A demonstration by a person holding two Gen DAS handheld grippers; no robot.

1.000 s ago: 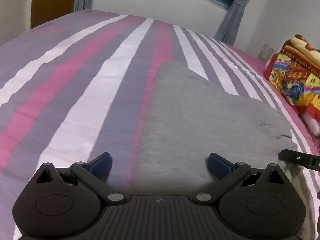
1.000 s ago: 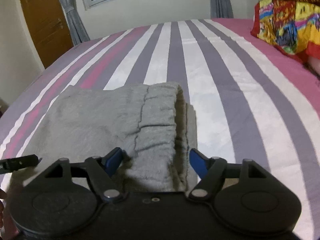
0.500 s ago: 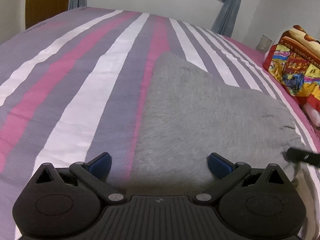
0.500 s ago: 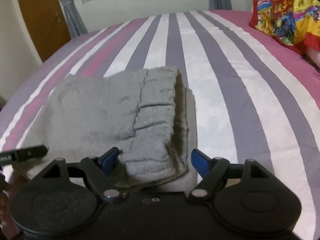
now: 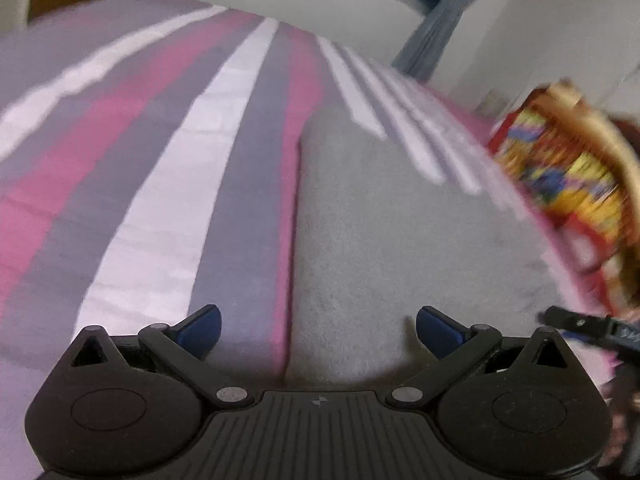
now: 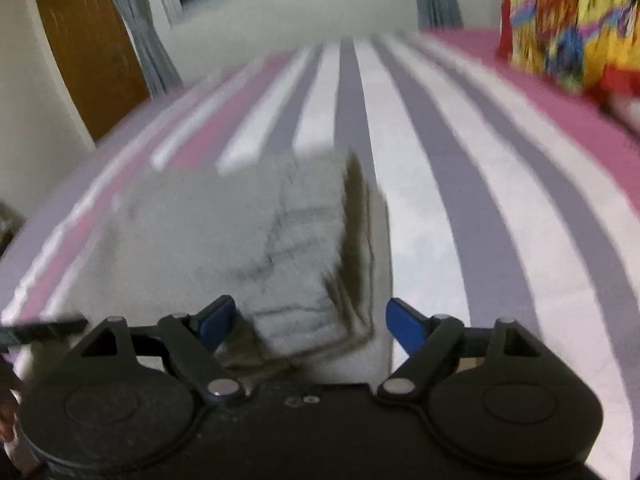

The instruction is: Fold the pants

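The grey pants lie folded on the striped bedsheet, waistband end nearest the right gripper. That gripper's jaws are opening, wider than a second ago, with the waistband corner between them, seemingly not pinched, though blur hampers judgement. The left gripper stands wide open as before, straddling the pants' left edge, closer over the cloth than earlier. A colourful pillow sits far right.

Both views blurred — colourful blanket smeared, unreadable.
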